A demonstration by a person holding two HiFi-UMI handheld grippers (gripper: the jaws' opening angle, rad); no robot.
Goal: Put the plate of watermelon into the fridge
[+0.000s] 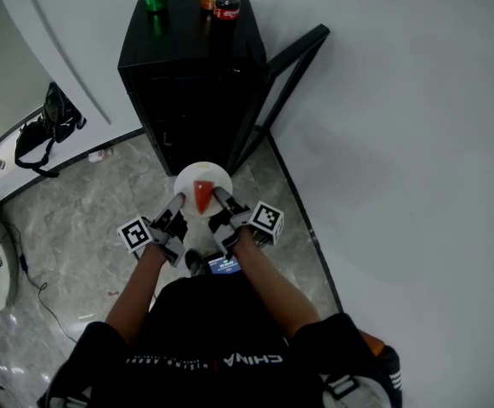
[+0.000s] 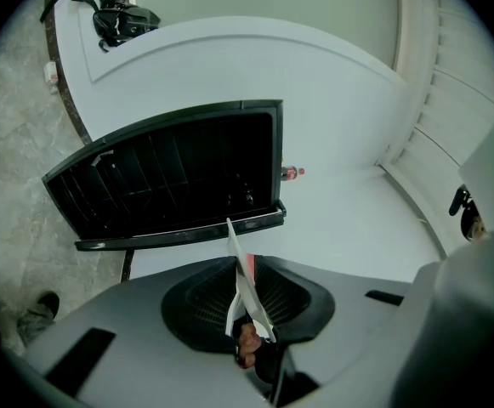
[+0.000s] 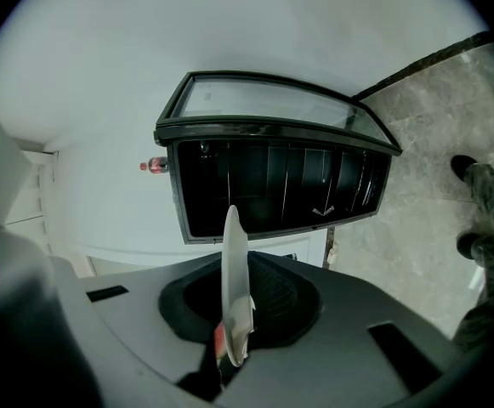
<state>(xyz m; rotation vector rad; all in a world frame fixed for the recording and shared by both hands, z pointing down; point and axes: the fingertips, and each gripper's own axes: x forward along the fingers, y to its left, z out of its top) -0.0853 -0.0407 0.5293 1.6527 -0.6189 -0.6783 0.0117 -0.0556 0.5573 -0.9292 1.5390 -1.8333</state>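
- While the plate (image 1: 202, 179) is up in the air between the two grippers, I'd call this the carry-in step: it's held out front, not yet inside the fridge (image 1: 187, 100).
- Left hand-held gripper (image 1: 177, 201) is clamped on the plate's rim on its own side. In the left gripper view the plate runs edge-on right between the jaws.
- Right hand-held gripper (image 1: 221, 198) is pinched on the opposite rim, same edge-on look in its own view.
- Watermelon (image 1: 203, 195) sits on the plate, just ahead of and between the two sets of jaws.
- Fridge is straight ahead of both grippers, close but not touching the plate. Its door (image 1: 291, 70) is swung open, off to the outer side of the right gripper, so the way in looks clear.
- Inside is dark. I can see some lines that may be racks, but can't say which shelf is free.
- Next move, my guess: push both grippers forward together, keep the plate level so the slice doesn't slide, and clear the frame edges.
- Then set it down on a shelf before either grip lets go.
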